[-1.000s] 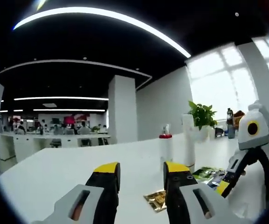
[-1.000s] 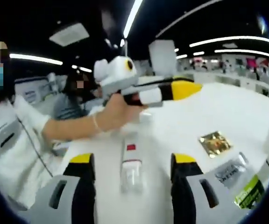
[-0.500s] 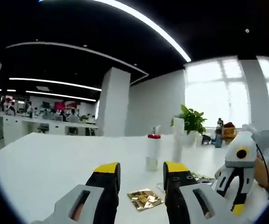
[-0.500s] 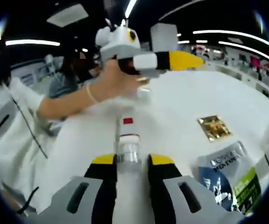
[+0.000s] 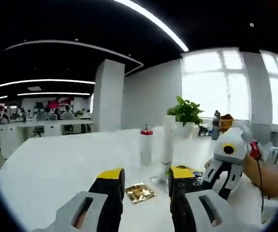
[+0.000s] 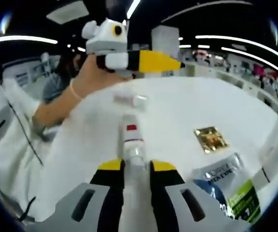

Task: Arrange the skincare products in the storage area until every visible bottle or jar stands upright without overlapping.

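1. My right tongs (image 6: 133, 166) are gripping a white tube (image 6: 132, 145) that is lying flat on the white table (image 6: 177, 106), its length stretching ahead of the jaws.
2. My left tongs (image 5: 146, 176) are hovering open, nothing between the jaws.
3. A gold sachet (image 5: 140, 192) is lying just ahead of them; a red-capped bottle (image 5: 146, 147) is standing upright beyond.

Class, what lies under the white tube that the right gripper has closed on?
The white tube lies on the bare white table. Its near end, between the right gripper jaws, is hidden.
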